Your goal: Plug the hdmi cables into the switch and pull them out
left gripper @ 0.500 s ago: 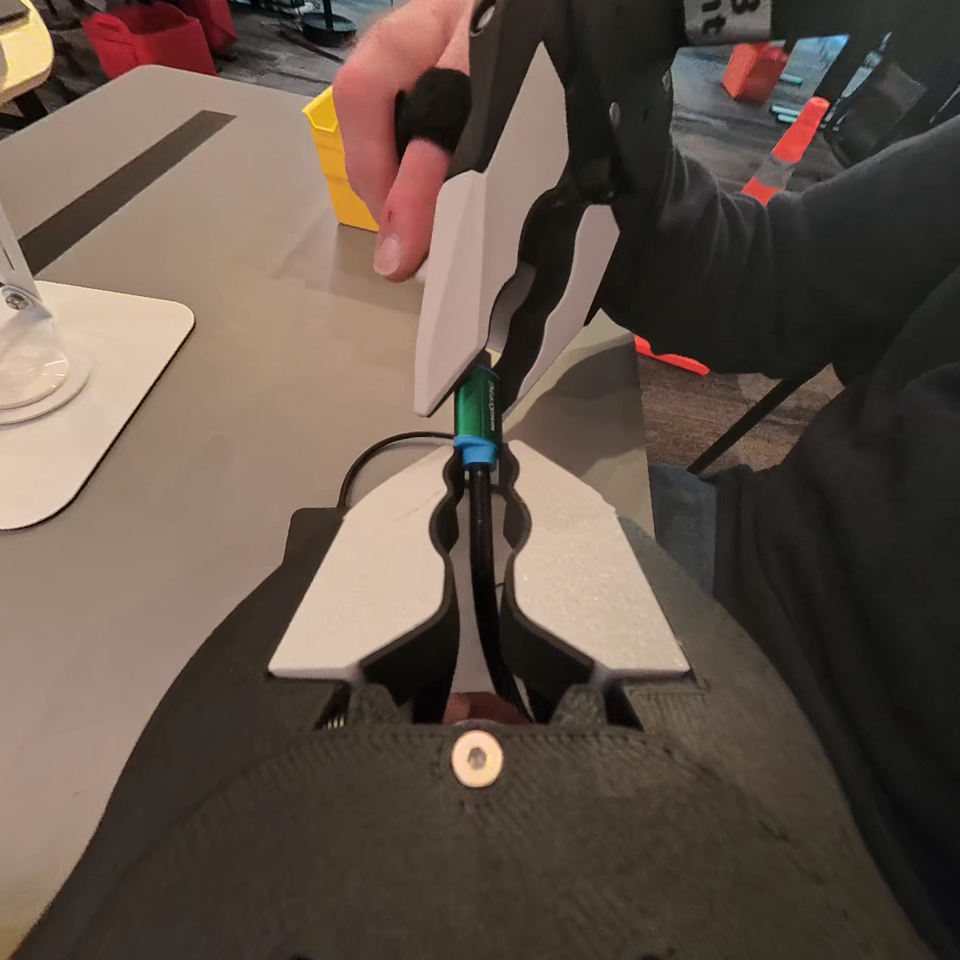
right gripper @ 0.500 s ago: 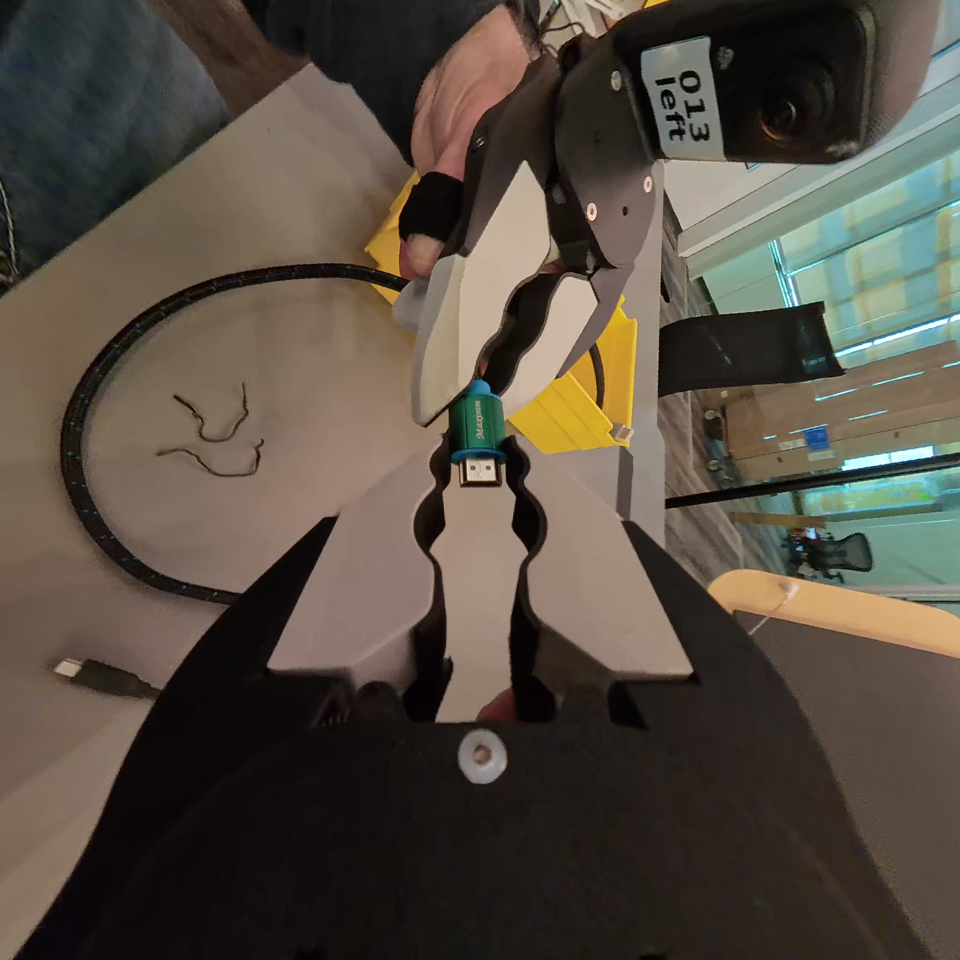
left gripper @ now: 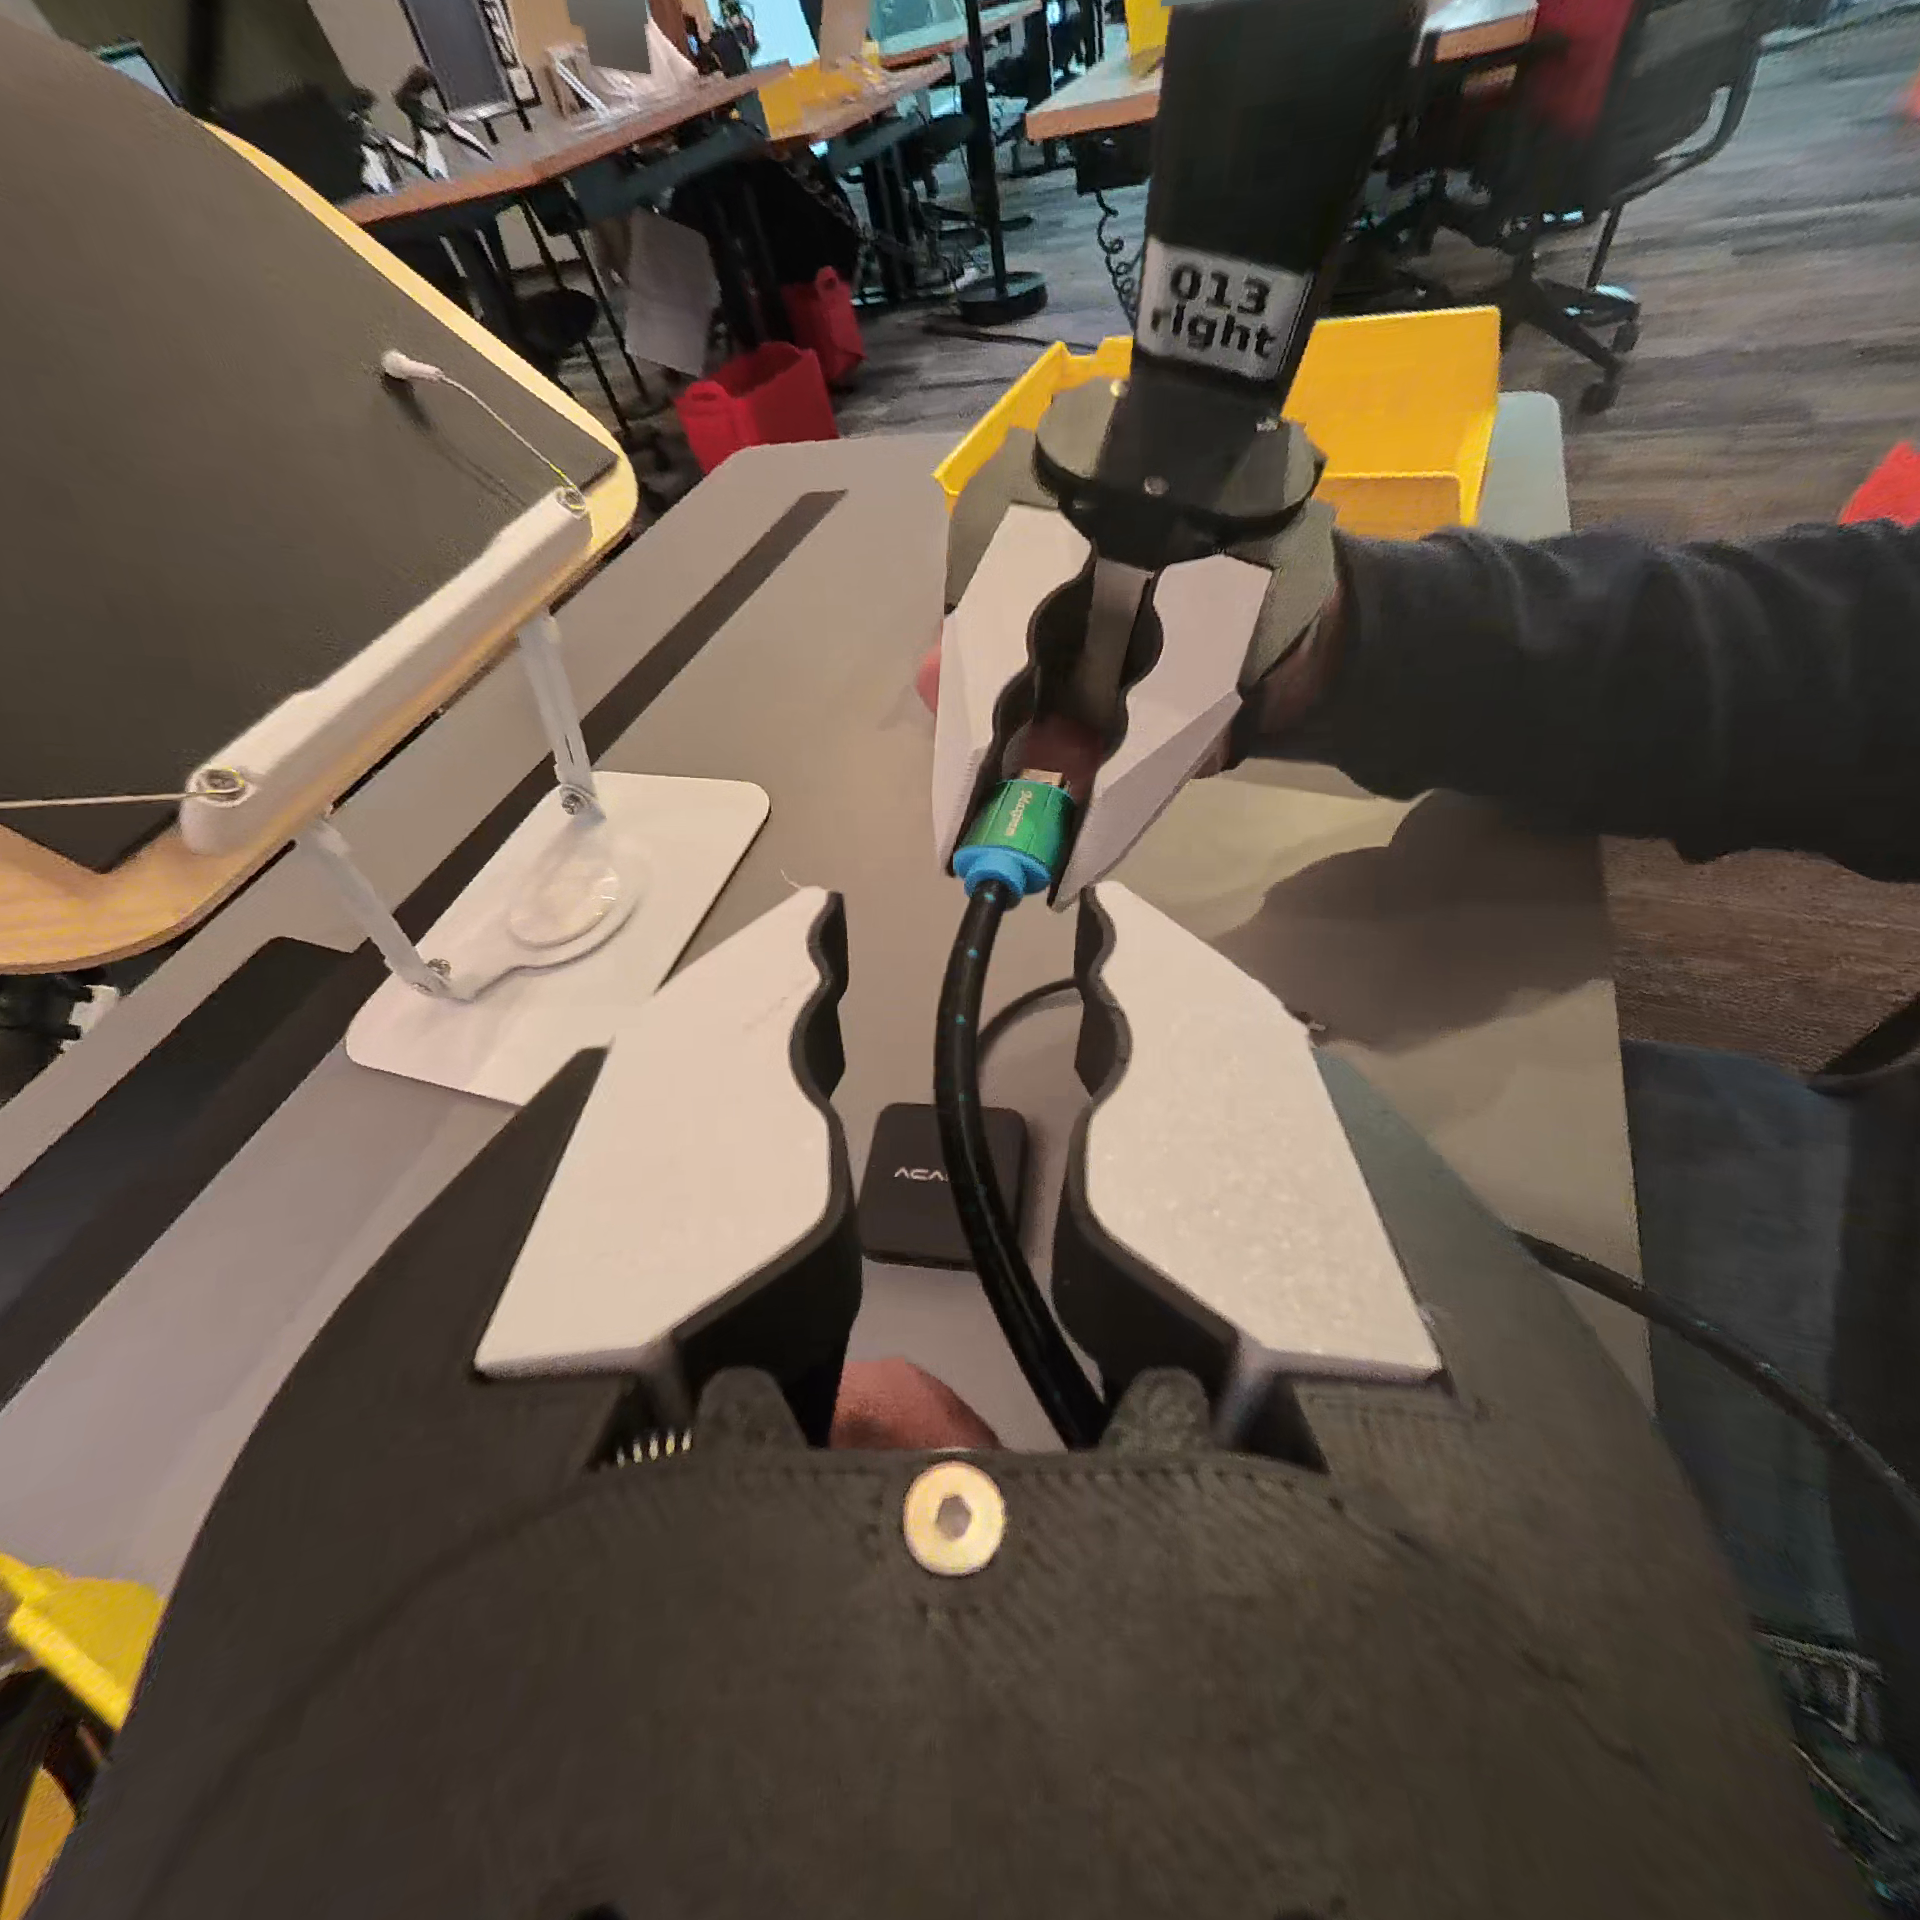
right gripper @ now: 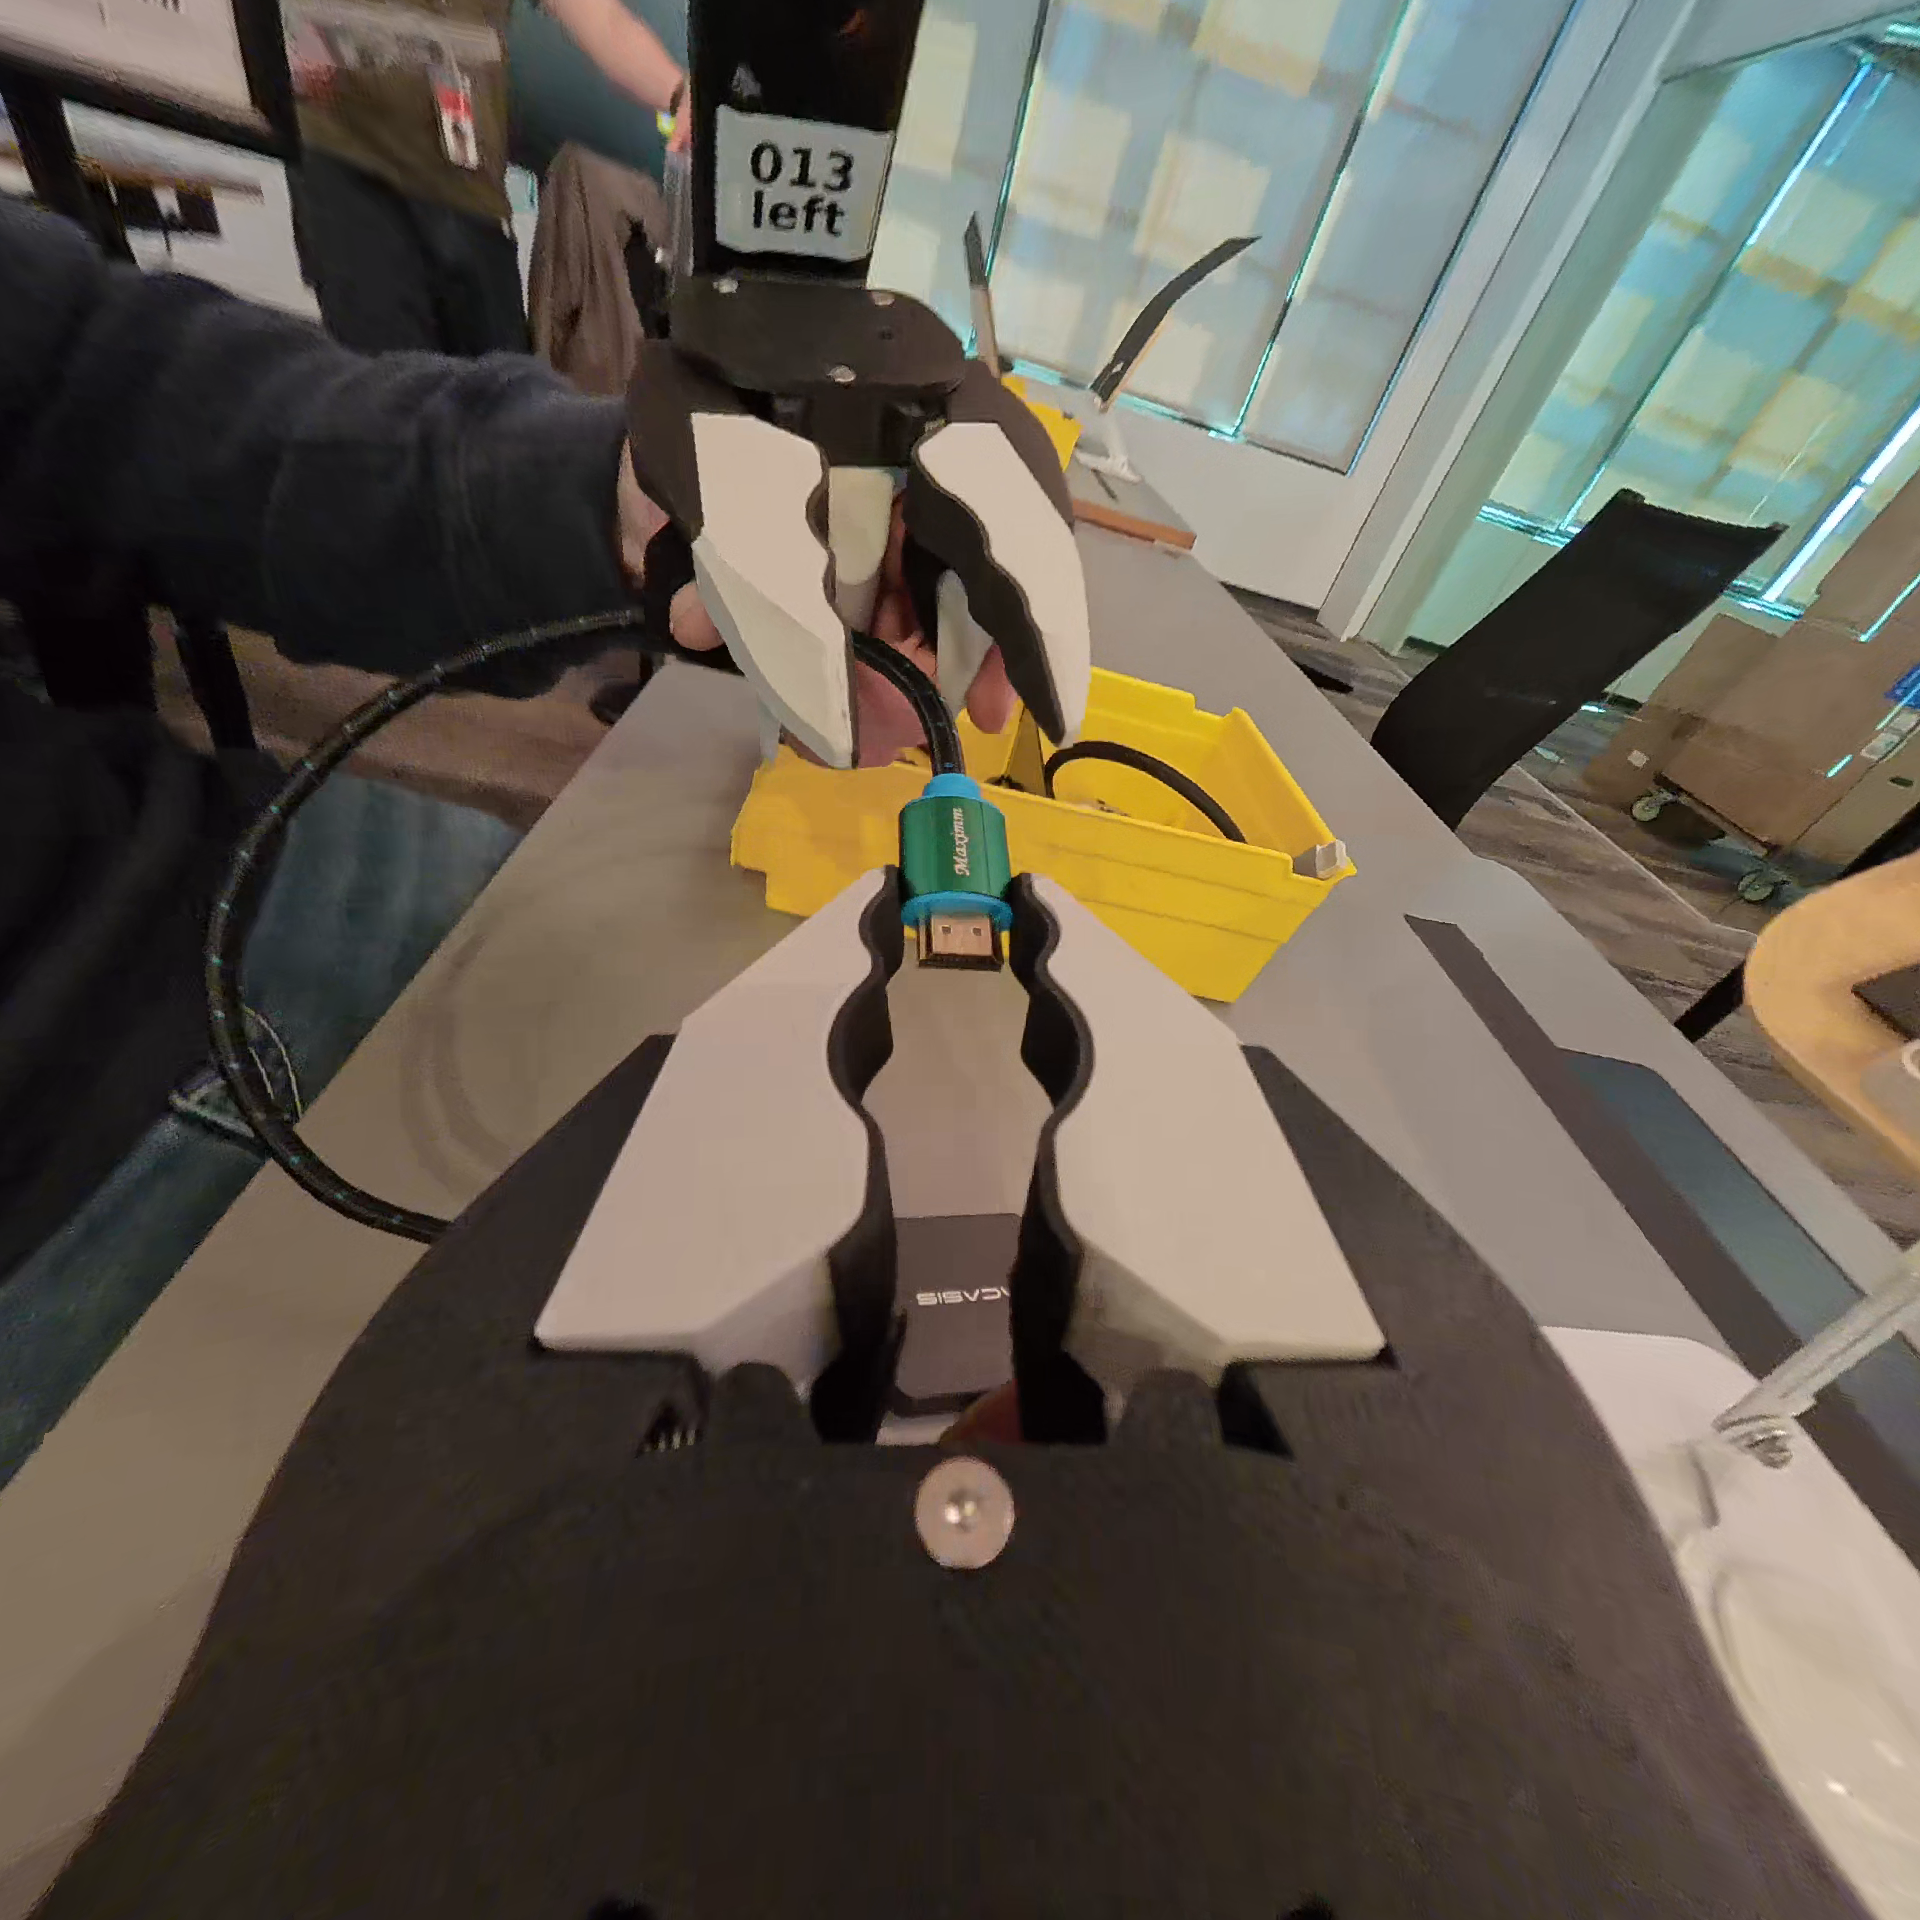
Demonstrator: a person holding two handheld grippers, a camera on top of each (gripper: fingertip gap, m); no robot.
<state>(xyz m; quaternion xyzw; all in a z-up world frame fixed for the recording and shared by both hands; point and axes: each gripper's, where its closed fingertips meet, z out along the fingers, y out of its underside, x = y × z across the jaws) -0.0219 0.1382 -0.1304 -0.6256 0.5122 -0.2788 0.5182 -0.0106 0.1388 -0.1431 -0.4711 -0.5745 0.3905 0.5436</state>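
A green HDMI plug (right gripper: 954, 864) is seen pinched at the tips of the right gripper (right gripper: 954, 904) at mid-frame of the right wrist view, its gold-toned connector (right gripper: 958, 940) pointing back toward the camera; in the left wrist view the same plug (left gripper: 1013, 831) is shown clamped at the centre of the frame, the braided black cable (left gripper: 971, 1122) hanging down from it between the fingers of the left gripper (left gripper: 956, 914); those fingers are spread wide and nothing is held by them, the cable merely passing through the gap. The switch (left gripper: 940, 1179), a small flat black box, is seen lying on the grey table (left gripper: 862, 665) just below centre in the left wrist view, and low between the right gripper's fingers in the right wrist view (right gripper: 956, 1299); no cable appears to be plugged into it, though its ports cannot be made out. A yellow bin (right gripper: 1132, 883) is visible on the table just right of centre, with further cable inside. The step in hand is judged to be the carrying of the plug to the switch, insertion not yet begun; for the next move, the connector would need to be turned toward a port, lined up squarely and pressed home, the switch probably being steadied by the free left gripper so that it is not pushed along the table.
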